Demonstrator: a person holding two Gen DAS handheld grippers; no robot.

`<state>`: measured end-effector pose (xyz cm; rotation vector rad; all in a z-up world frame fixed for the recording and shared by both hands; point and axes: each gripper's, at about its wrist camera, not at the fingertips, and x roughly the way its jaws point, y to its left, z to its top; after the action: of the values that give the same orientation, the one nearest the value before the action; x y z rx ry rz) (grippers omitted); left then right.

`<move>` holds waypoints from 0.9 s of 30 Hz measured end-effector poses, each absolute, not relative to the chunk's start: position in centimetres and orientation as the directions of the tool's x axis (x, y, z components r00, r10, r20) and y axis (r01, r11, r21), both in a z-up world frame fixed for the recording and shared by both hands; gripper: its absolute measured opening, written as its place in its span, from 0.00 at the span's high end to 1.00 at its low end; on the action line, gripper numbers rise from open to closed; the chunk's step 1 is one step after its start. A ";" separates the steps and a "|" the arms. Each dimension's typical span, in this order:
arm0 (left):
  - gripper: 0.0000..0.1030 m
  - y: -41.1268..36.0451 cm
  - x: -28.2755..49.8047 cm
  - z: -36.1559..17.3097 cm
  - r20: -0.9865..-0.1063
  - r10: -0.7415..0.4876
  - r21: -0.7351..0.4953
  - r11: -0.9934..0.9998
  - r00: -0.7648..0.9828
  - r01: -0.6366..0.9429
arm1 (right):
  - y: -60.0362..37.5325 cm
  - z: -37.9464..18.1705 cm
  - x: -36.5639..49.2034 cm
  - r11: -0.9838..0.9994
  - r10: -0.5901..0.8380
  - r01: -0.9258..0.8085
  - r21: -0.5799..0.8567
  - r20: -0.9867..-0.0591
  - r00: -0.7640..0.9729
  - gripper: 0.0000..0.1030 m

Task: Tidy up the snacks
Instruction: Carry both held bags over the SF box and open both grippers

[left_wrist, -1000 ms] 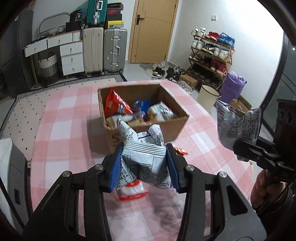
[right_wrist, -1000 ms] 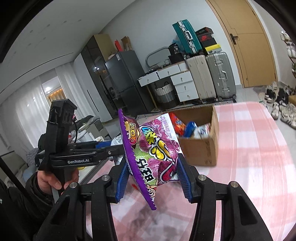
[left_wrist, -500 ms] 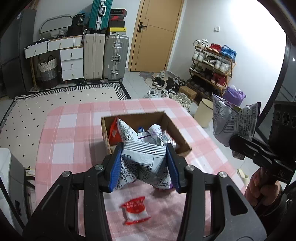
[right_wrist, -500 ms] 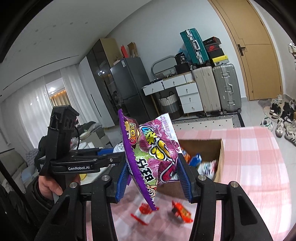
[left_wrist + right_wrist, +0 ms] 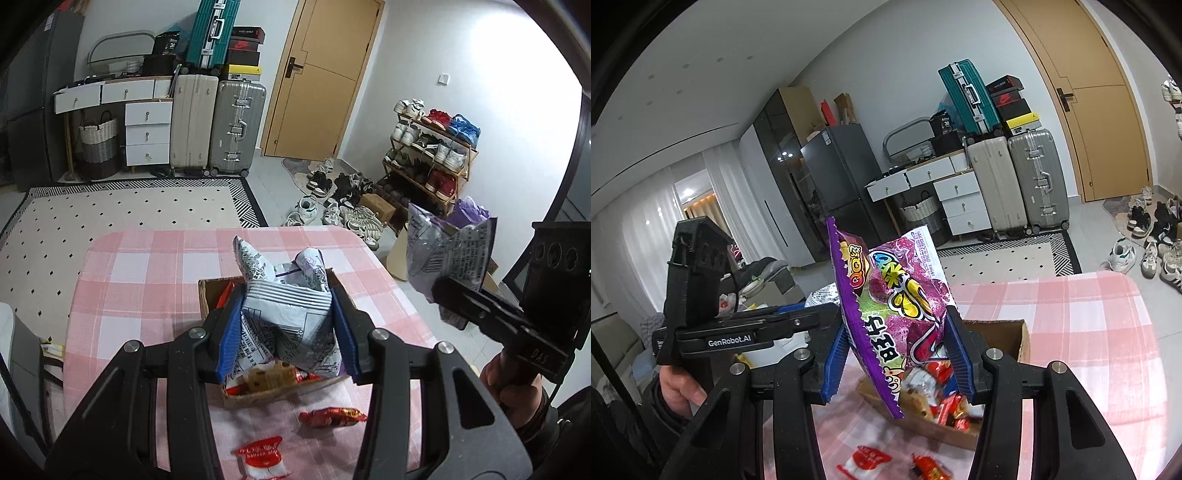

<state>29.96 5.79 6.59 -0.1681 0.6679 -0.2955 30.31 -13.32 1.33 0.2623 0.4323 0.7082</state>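
Cardboard box (image 5: 258, 397) — mostly hidden behind held packet (image 5: 288, 317).

Two grippers, each squeezing one snack bag: the left gripper (image 5: 287, 334) a white bag (image 5: 286, 317), the right gripper (image 5: 897, 356) a purple bag (image 5: 897, 306). One cardboard box (image 5: 1021, 339) of snacks. Two loose red packets on the near tablecloth: a wrapper (image 5: 332, 416) and a pouch (image 5: 263, 457). Three suitcases far left.

Even indoor light, fisheye-warped edges
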 end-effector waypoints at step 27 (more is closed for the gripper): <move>0.29 5.2 40.7 -4.2 -0.711 -0.330 -0.289 0.942 0.621 0.170 | -10.3 -5.3 38.1 0.769 0.639 -0.499 0.398 -0.467 0.612 0.31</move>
<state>40.72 5.24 -4.24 -0.2016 0.8544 -0.2896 38.13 -10.35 -5.30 0.2383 0.6297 0.6636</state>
